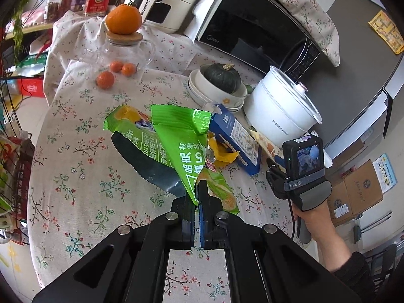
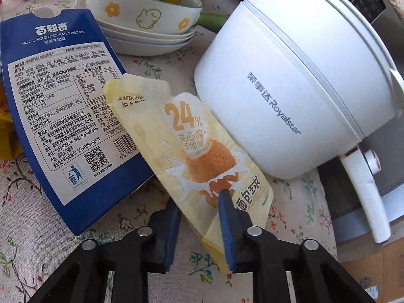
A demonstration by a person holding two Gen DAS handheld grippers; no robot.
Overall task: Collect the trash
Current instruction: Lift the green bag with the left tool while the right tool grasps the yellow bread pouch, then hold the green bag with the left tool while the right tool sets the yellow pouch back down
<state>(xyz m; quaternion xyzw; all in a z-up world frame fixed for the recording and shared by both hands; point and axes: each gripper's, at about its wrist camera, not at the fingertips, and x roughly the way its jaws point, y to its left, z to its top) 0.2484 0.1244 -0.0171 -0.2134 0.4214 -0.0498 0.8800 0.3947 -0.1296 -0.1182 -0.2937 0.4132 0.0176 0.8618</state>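
My left gripper (image 1: pixel 198 189) is shut on a crumpled green snack bag (image 1: pixel 174 136) and holds it above the floral tablecloth (image 1: pixel 83 156). A blue biscuit box (image 1: pixel 237 139) and a yellow wrapper (image 1: pixel 224 151) lie behind the bag. In the right wrist view the blue biscuit box (image 2: pixel 63 106) lies flat, and a pale yellow bread-ball pouch (image 2: pixel 192 156) rests partly on it. My right gripper (image 2: pixel 199 202) is open, its fingers on either side of the pouch's near end; its right fingertip (image 2: pixel 226 199) lies over the pouch.
A white Royalstar electric pot (image 2: pixel 298 75) stands right beside the pouch. Stacked bowls with a dark squash (image 1: pixel 222 78) sit behind the box. Oranges (image 1: pixel 106 79), a glass jug (image 1: pixel 123 50), a microwave (image 1: pixel 255 30) and a white appliance (image 1: pixel 164 2) stand farther back. A wire rack (image 1: pixel 12 166) is at the left.
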